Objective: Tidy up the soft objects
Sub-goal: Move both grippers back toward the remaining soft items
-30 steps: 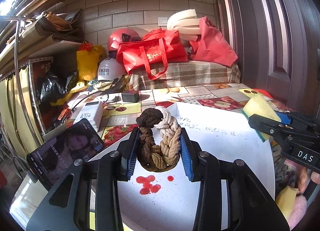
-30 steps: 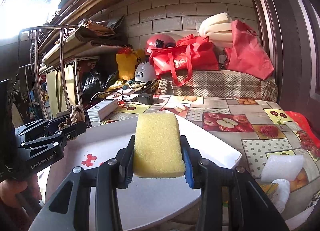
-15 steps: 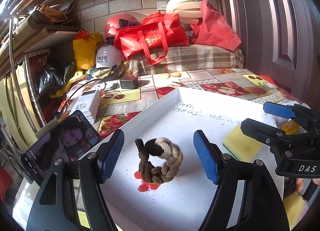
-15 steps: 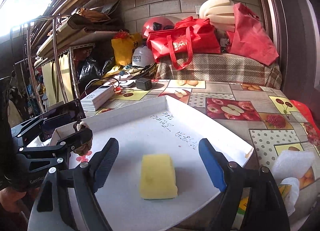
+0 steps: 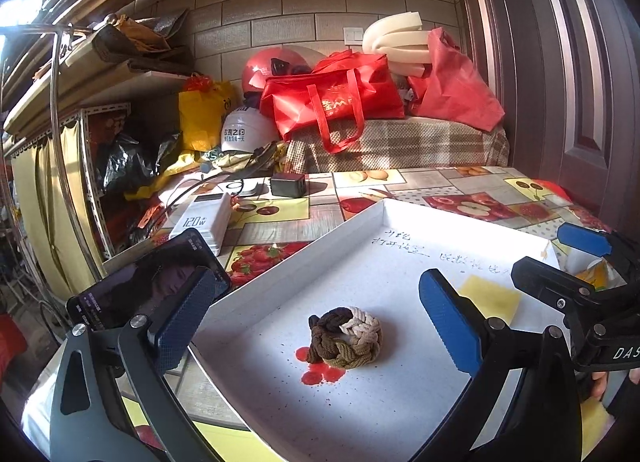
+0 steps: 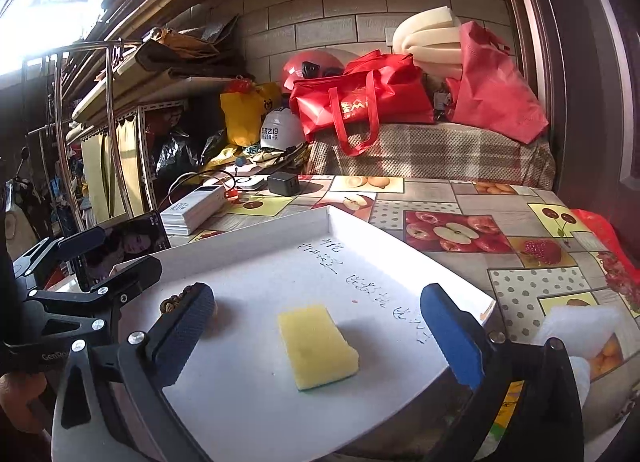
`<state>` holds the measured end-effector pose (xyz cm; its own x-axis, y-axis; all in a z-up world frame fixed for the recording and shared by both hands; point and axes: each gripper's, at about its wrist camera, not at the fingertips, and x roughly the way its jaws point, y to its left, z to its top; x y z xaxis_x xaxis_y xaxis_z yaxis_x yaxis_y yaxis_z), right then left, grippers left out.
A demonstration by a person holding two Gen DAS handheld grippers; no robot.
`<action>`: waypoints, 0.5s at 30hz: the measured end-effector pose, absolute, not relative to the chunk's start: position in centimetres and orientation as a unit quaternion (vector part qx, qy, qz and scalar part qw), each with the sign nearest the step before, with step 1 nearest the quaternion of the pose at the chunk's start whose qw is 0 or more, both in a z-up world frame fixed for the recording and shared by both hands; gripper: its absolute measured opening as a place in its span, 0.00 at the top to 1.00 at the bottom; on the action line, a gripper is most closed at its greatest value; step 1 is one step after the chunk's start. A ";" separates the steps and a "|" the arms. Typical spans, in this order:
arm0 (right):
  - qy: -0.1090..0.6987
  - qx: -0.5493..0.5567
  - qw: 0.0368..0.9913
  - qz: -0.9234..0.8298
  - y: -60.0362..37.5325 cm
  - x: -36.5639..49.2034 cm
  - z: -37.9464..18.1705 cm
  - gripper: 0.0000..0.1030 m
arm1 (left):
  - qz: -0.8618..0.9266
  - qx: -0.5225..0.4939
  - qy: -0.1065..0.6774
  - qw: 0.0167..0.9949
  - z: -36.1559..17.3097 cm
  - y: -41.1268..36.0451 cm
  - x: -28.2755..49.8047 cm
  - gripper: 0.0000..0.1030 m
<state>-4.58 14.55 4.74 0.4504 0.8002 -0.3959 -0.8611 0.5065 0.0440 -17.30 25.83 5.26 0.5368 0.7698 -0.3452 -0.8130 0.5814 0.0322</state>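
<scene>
On the white tray (image 5: 304,258) | braided ring (image 5: 346,336) is lying flat near the left side, sponge (image 6: 318,346) is lying flat to the right | left gripper (image 5: 316,326) jaws have just been opening, standing spread, pinching nothing | right gripper (image 6: 316,332) jaws likewise spread, sponge lying free between them

both claws have just opened wide, leaving braided ring (image 5: 346,336) and sponge (image 6: 317,346) lying in the tray (image 5: 296,262).

The yellow sponge (image 6: 318,346) is being left lying flat in the white tray (image 6: 256,240), between the right gripper (image 6: 318,326)'s just-opened jaws, untouched.
</scene>
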 end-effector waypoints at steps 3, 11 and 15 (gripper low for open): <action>0.173 -0.069 0.851 0.490 13.9 -4.8 5.0 0.00 | 0.455 -0.068 0.152 0.875 5.4 25.7 -17.8 0.00; 0.180 -0.055 0.847 0.497 11.3 -5.6 5.0 0.00 | 0.438 -0.068 0.126 0.888 5.6 25.1 -18.7 0.00; 0.165 -0.064 0.847 0.502 9.2 -7.0 5.1 0.00 | 0.410 -0.066 0.126 0.901 5.7 23.9 -18.8 0.00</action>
<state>-6.96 9.20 5.11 0.4416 0.8291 -0.3429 -0.8711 0.4877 0.0574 -18.79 23.92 5.73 0.6318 0.7221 -0.2819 -0.7556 0.6548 -0.0161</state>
